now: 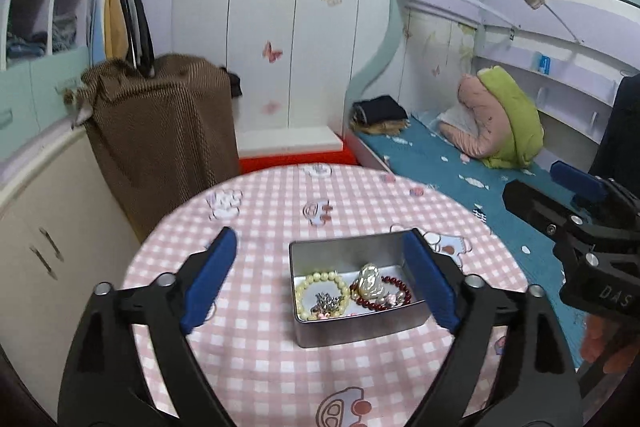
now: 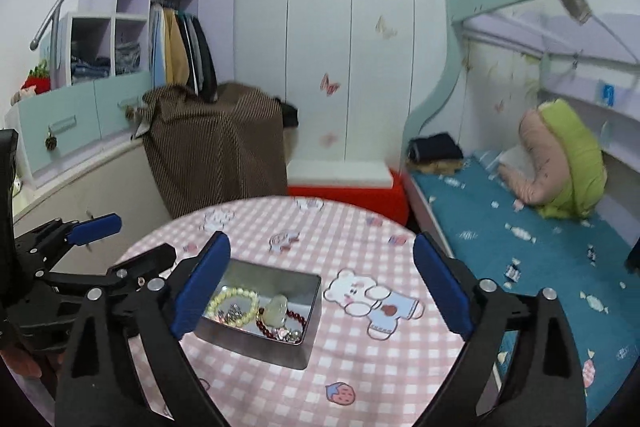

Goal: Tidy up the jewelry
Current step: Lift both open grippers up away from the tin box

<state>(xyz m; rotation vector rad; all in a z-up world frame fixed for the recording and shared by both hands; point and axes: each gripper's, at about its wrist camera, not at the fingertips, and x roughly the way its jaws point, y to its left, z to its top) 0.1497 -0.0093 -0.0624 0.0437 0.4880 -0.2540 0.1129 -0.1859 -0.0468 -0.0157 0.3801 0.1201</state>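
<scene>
A silver metal tin (image 1: 340,331) (image 2: 280,347) stands on the round table with the pink checked cloth (image 1: 260,359) (image 2: 360,359). Inside lie a cream bead bracelet (image 1: 320,277) (image 2: 234,297), a dark red bead bracelet (image 1: 400,287) (image 2: 298,319), a pale pendant (image 1: 370,281) (image 2: 278,309) and small silver pieces (image 1: 326,301) (image 2: 232,315). My left gripper (image 1: 320,279) is open and empty, held above the table over the tin. My right gripper (image 2: 324,287) is open and empty above the table, right of the tin. Each gripper shows at the edge of the other's view.
A bed with a blue sheet (image 1: 460,167) (image 2: 500,227) runs along the right, with a pink and green pillow (image 1: 500,115). A brown covered object (image 1: 160,131) stands behind the table at left. A red box (image 2: 348,199) sits at the far side.
</scene>
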